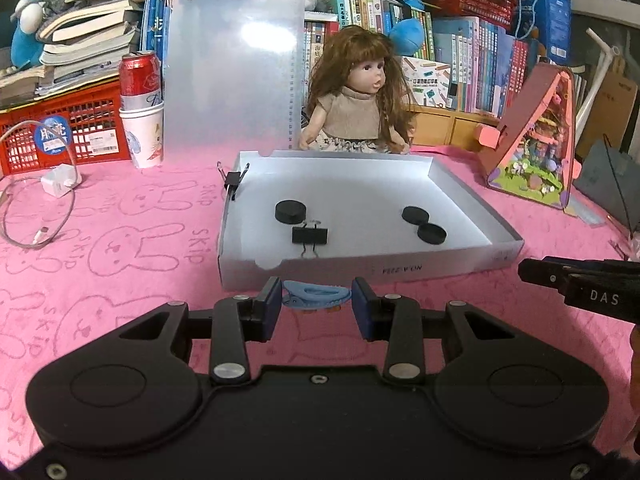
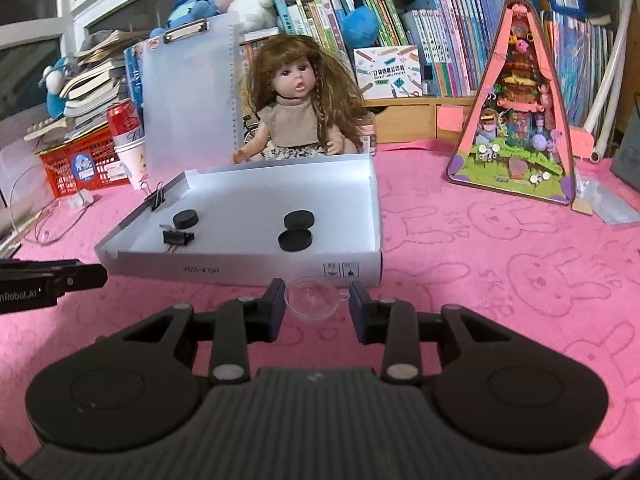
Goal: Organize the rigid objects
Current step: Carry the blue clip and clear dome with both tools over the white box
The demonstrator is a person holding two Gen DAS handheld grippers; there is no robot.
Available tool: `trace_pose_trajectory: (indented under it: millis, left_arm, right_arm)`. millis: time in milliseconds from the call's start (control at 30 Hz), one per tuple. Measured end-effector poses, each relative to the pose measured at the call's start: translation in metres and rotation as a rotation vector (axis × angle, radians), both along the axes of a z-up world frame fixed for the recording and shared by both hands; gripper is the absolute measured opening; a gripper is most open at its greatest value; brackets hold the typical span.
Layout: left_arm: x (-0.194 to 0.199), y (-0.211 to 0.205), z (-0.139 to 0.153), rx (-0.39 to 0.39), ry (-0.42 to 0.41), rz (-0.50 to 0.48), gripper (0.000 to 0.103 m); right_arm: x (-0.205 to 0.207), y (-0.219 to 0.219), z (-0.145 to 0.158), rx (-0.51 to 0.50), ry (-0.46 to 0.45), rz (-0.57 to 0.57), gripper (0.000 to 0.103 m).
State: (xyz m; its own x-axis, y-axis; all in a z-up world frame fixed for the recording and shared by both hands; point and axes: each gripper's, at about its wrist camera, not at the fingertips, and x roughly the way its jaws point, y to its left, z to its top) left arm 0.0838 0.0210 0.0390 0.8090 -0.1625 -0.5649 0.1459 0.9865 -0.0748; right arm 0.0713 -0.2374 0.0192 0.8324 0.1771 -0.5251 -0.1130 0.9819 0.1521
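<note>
My left gripper [image 1: 317,305] is shut on a blue plastic clip [image 1: 316,295], held just above the pink cloth in front of the white shallow box [image 1: 360,270]. My right gripper [image 2: 316,306] is shut on a clear round plastic shell with a small tab [image 2: 312,300], also just short of the box's front wall [image 2: 240,270]. Inside the box lie three black discs [image 1: 291,212] [image 1: 415,215] [image 1: 432,234] and a black binder clip [image 1: 310,235]. A second binder clip [image 1: 233,180] grips the box's left rim. Each gripper shows at the edge of the other's view.
Behind the box sit a doll [image 1: 356,96] and an upright translucent clipboard [image 1: 232,72]. A red can in a paper cup [image 1: 141,108], a red crate [image 1: 60,132] and a charger with cable [image 1: 60,182] stand at the left. A pink triangular toy house [image 2: 516,120] is at the right.
</note>
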Motion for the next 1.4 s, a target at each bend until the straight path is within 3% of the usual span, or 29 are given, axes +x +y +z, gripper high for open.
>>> trace_pose_trajectory:
  millis: [333, 600, 767, 1033, 1400]
  left_arm:
    - [0.049, 0.007, 0.021, -0.054, 0.019, 0.016, 0.036]
    - [0.108, 0.014, 0.028, -0.083, 0.066, 0.055, 0.036]
    - [0.149, 0.016, 0.025, -0.119, 0.12, 0.085, 0.036]
    - [0.198, 0.005, 0.012, -0.102, 0.162, 0.134, 0.036]
    - [0.226, -0.005, -0.009, -0.075, 0.193, 0.16, 0.036]
  right_arm:
    - [0.047, -0.01, 0.018, 0.084, 0.039, -0.012, 0.039]
    - [0.1, -0.011, 0.025, 0.142, 0.123, -0.004, 0.039]
    - [0.133, -0.003, 0.027, 0.156, 0.152, 0.009, 0.039]
    - [0.18, 0.022, 0.015, 0.128, 0.187, 0.033, 0.039]
    - [0.208, 0.032, -0.01, 0.114, 0.213, 0.007, 0.039]
